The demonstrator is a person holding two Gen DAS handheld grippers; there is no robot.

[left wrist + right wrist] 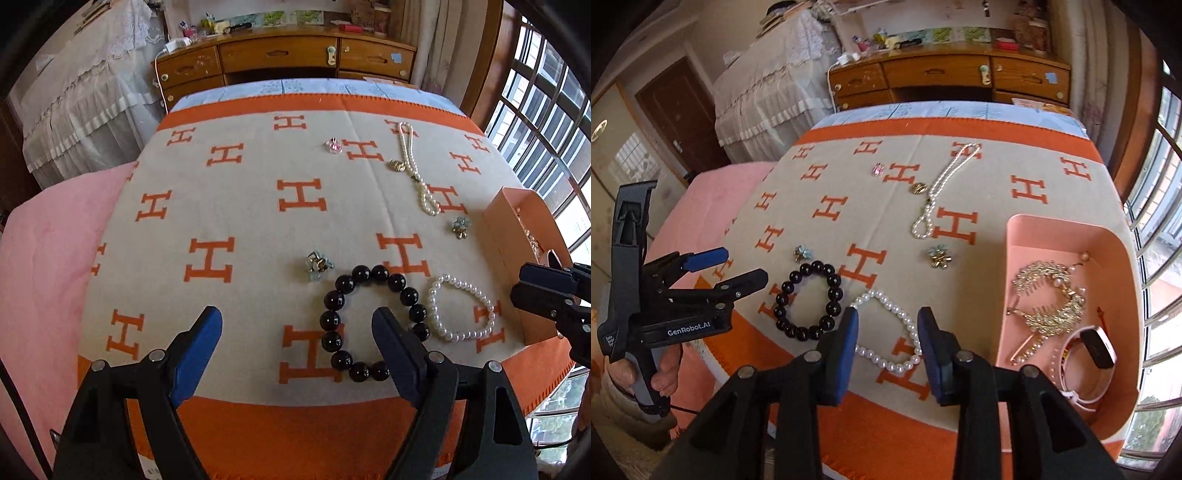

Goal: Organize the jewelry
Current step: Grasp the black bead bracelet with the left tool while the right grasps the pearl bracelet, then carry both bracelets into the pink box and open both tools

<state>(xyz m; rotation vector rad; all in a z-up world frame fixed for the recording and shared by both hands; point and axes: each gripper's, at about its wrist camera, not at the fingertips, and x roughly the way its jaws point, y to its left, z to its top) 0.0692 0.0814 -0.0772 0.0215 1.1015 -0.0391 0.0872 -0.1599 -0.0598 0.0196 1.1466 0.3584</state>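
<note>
The left gripper [297, 332] hangs with its jaws wide apart and holds nothing, low above the near part of the black bead bracelet [373, 323] on the H-pattern blanket [240, 206]. The right gripper [887, 325] has its jaws apart too, one on each side of the pearl bracelet [890, 332], without closing on it. At the right stands the pink box [1067, 236], already with a gold hair comb [1051, 299] inside, and farther lie the pearl necklace [938, 192] and two flower earrings [939, 256].

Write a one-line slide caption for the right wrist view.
Open right gripper poised over pearl bracelet; pink box alongside already holds jewelry.
</note>
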